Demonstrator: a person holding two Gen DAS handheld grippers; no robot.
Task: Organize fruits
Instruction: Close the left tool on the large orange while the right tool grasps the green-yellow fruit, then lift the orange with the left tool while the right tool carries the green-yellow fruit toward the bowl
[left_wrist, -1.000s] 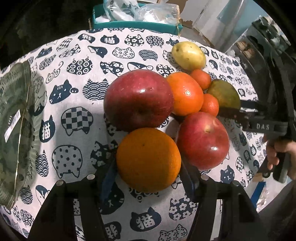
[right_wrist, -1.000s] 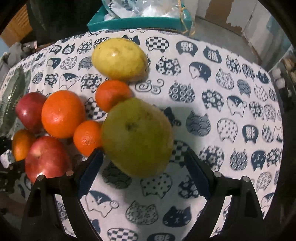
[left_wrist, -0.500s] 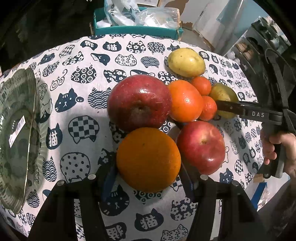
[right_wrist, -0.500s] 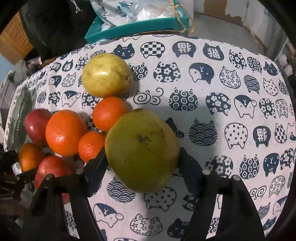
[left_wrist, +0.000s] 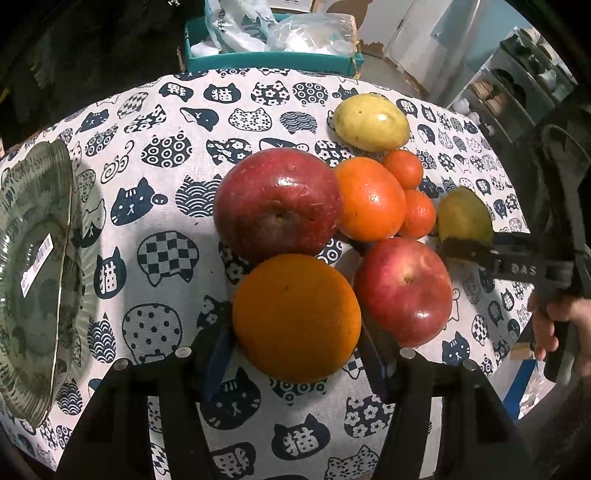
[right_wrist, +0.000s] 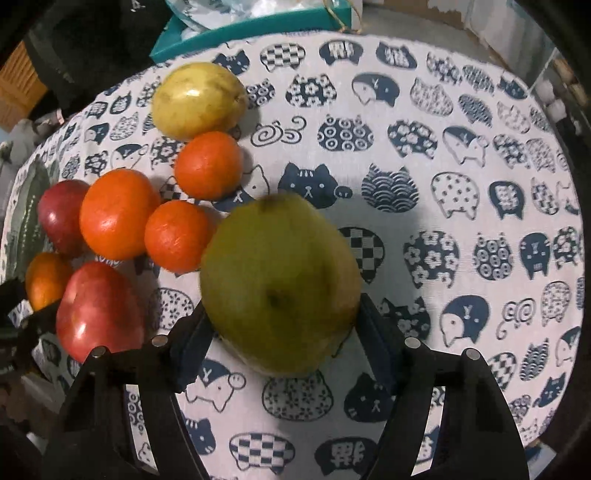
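1. L gripper (left_wrist: 295, 354) clamped on orange (left_wrist: 296, 317), beside two red apples (left_wrist: 277, 203) on cat-print cloth (left_wrist: 166, 184).
2. R gripper (right_wrist: 284, 332) grips green pear (right_wrist: 280, 284) at cluster's right edge; jaws just closed in.

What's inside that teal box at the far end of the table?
The teal box holds crumpled clear plastic bags with something white inside. What lies under them is covered, so I cannot tell.

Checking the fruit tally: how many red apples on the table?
2. The larger red apple sits mid-cluster behind the orange held in the left gripper; the smaller red apple lies right of that orange. None seems hidden.
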